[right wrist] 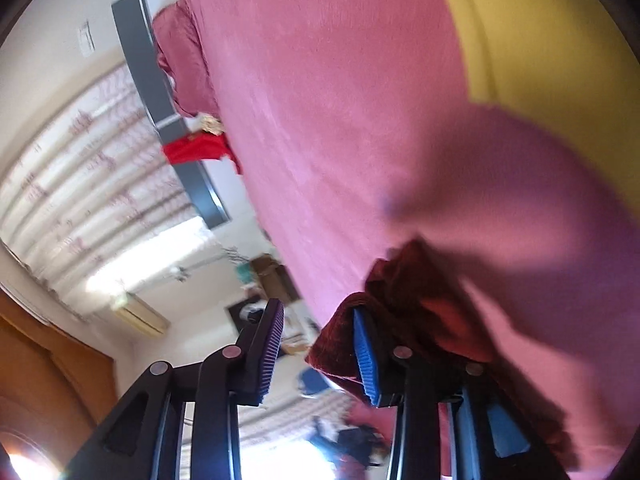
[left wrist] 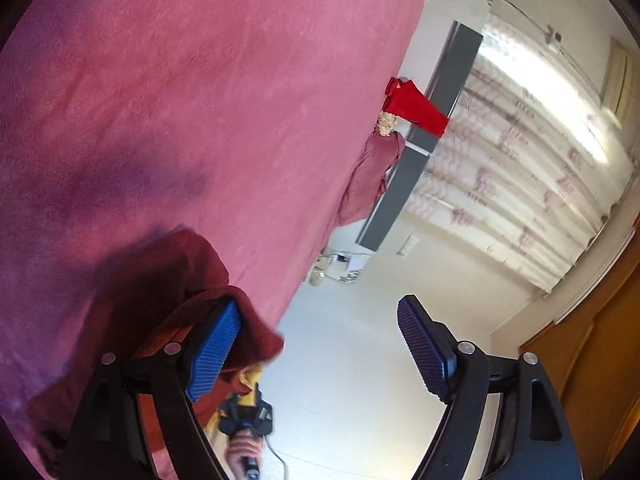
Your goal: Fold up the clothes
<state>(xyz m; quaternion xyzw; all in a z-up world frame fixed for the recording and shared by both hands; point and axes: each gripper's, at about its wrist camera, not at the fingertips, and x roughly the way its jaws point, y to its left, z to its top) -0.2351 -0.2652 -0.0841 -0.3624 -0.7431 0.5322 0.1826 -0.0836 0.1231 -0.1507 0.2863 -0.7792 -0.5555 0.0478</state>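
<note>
My left claw [left wrist: 320, 346] and right claw [right wrist: 318, 354] both stand spread apart, ribbed blue pads bare, a plush dark red garment [left wrist: 168, 280] draped over one finger of each, bunched against the fuzzy pink bed cover [left wrist: 200, 80]. Beyond: patterned curtains [left wrist: 520, 152], a grey headboard [left wrist: 416, 152], a yellow cloth [right wrist: 560, 40]

Both wrist views, steeply tilted, skim close over the pink bedspread [left wrist: 208, 92]
</note>
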